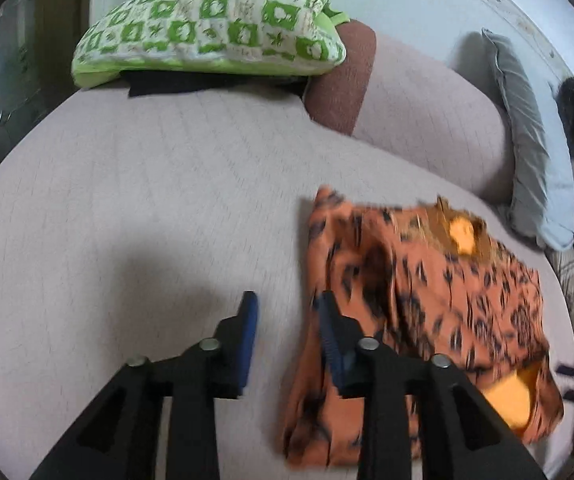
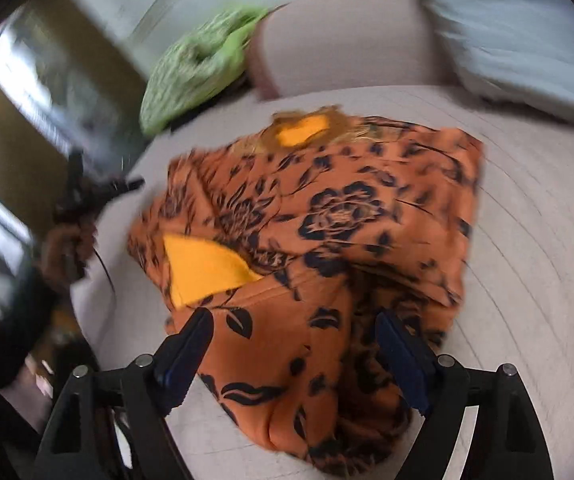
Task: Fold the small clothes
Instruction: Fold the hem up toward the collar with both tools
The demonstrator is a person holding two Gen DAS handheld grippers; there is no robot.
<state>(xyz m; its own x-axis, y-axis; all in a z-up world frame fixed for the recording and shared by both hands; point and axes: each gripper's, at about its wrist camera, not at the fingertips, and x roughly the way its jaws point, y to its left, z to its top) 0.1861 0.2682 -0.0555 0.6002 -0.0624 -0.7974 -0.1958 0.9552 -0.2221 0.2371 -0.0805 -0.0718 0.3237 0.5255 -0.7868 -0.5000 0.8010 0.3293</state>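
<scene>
1. On the pale quilted sofa seat [image 1: 135, 184] lies the orange garment [image 2: 327, 240], a small piece printed with dark flowers and leaves, bunched into a rough folded heap with its yellow lining [image 2: 203, 268] showing at two openings.
2. The left gripper [image 1: 287, 336] hangs over the seat at the garment's left edge; its blue-padded jaws stand a little apart with nothing between them, one finger above bare cushion, the other in front of the cloth's edge. Whether that finger touches the cloth cannot be told.
3. The right gripper [image 2: 299, 344] hovers over the near end of the garment with its jaws wide, the cloth showing between and beyond the fingers, and nothing is clamped.
4. In the right wrist view a hand [image 2: 67, 248] holding the other tool shows at the left edge, blurred.
5. A green-and-white patterned cushion [image 1: 211, 20] rests at the far end of the seat on something dark, beside the brown-trimmed sofa arm [image 1: 343, 80].
6. A grey pillow [image 1: 527, 136] leans against the backrest to the right.
</scene>
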